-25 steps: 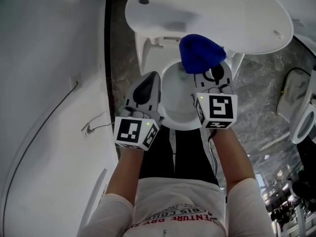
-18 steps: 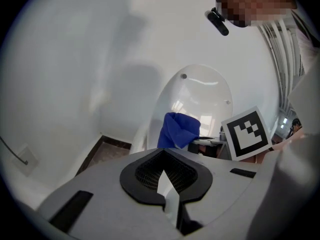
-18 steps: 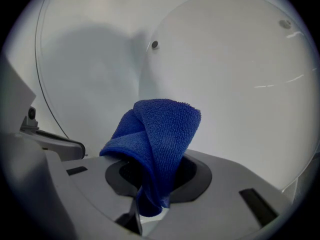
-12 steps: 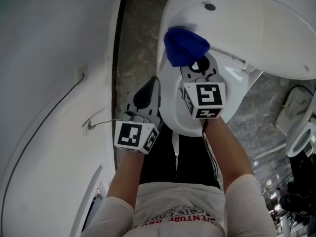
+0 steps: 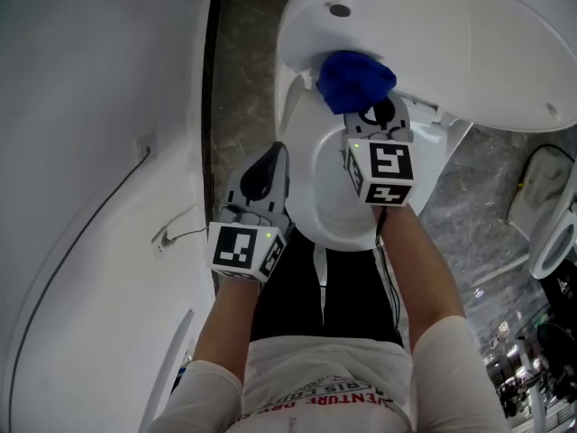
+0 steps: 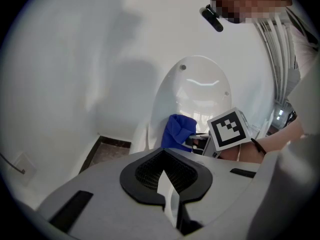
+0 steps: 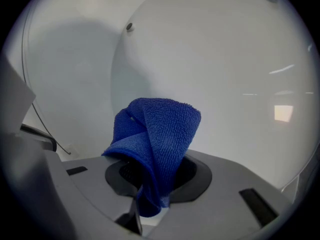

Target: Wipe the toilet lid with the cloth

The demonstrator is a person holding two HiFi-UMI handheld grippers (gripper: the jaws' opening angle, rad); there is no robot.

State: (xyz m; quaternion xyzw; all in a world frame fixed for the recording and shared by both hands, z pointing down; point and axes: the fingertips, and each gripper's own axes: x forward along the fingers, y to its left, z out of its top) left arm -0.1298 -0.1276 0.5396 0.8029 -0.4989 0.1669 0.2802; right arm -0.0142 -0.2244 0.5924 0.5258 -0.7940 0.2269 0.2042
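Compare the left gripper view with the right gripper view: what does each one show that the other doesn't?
Only the left gripper view shows the empty left claw, its jaws together, a marker cube behind the cloth, and the dark floor strip beside the toilet. Only the right gripper view shows the right claw pinching the blue cloth between its jaws, and a cable on the wall. Both show the cloth in front of the raised white toilet lid.
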